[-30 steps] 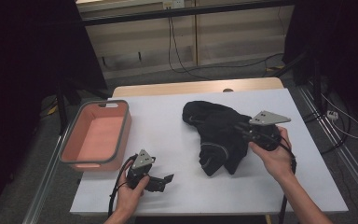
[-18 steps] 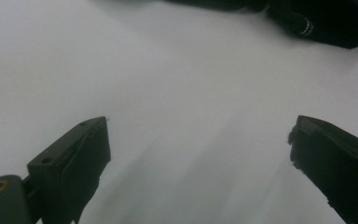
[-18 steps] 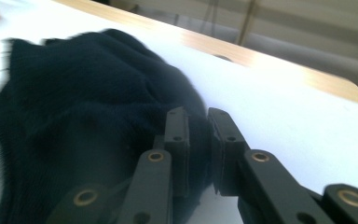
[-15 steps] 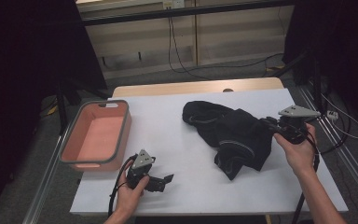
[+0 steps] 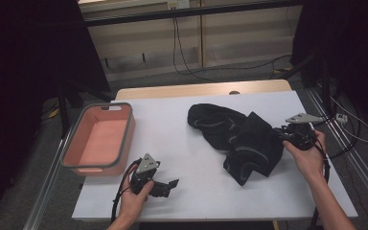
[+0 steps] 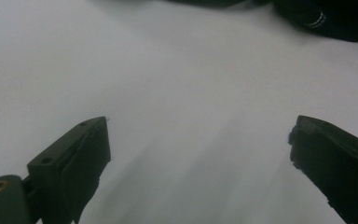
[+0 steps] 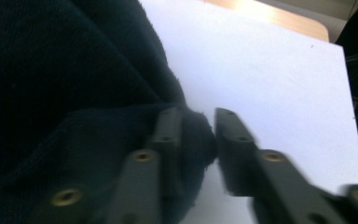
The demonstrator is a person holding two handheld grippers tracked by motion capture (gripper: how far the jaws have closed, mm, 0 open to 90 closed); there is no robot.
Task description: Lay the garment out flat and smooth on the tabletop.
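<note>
Black garment [image 5: 242, 139] edge sits between the right tool's [image 7: 200, 135] just-parting jaws; left tool [image 6: 198, 144] spread.

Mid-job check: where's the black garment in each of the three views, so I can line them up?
High view: black garment right of centre on the white table, its right edge at the right gripper.
Left gripper view: top edge, upper right.
Right gripper view: left half, a fold between the jaws.
Shared landmark: the white table.

The black garment [image 7: 65, 102] runs off the right gripper view's left edge; motion blur smears the right gripper [image 7: 199, 140], hiding whether its pads press the cloth.
</note>
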